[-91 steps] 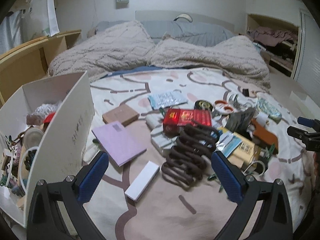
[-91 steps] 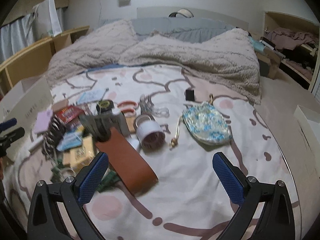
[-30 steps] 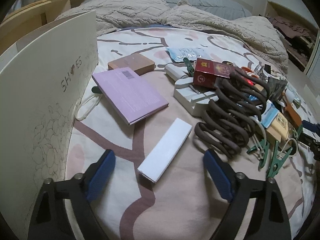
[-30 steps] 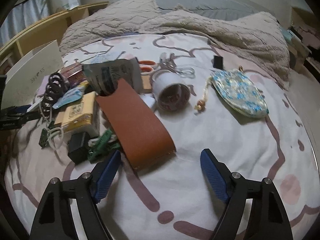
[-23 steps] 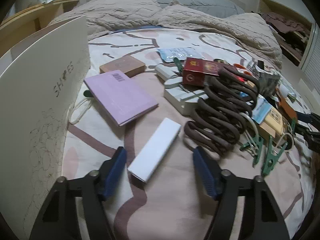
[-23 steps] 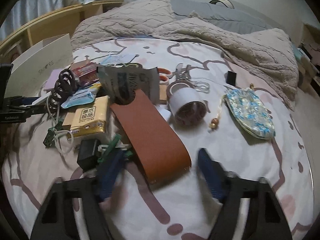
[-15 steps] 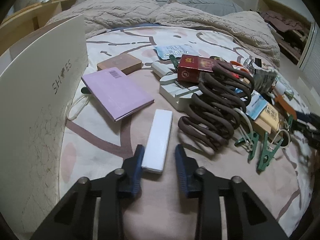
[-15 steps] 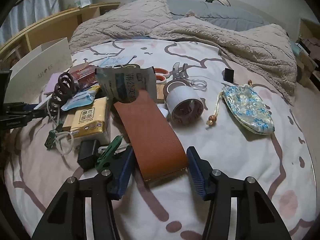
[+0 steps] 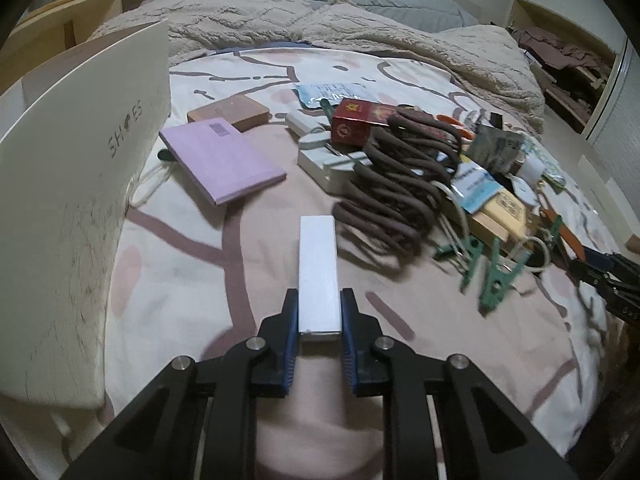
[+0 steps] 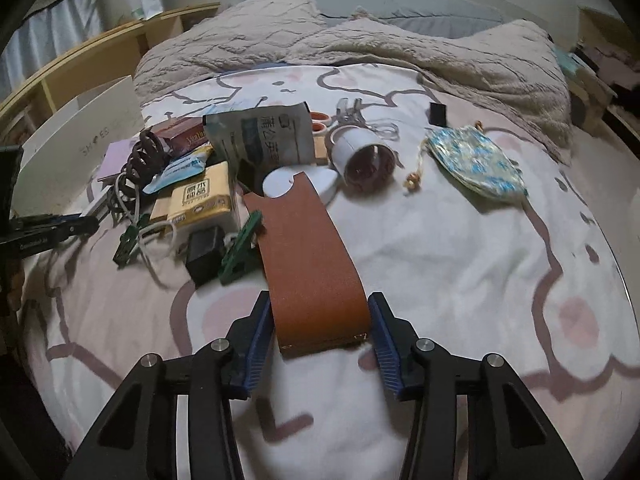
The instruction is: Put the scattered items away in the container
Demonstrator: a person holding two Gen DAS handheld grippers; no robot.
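Since a second ago both sets of jaws have closed in: the left gripper [image 9: 320, 316] now clamps the white box [image 9: 318, 268] beside the shoe box [image 9: 80, 184]; the right gripper [image 10: 318, 328] pinches the brown leather sleeve [image 10: 312, 272]. Only the right view shows the floral pouch [image 10: 476, 164] on the bedsheet [image 10: 460, 248].

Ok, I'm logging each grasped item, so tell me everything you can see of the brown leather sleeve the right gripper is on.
The brown leather sleeve is a flat, smooth tan pouch, long and rectangular, with a round notch cut in its far end. Its near end sits between the right gripper, whose fingers have just closed onto its side edges. It stretches away toward the clutter, its far end over a white round item, with a green clothespin against its left edge.
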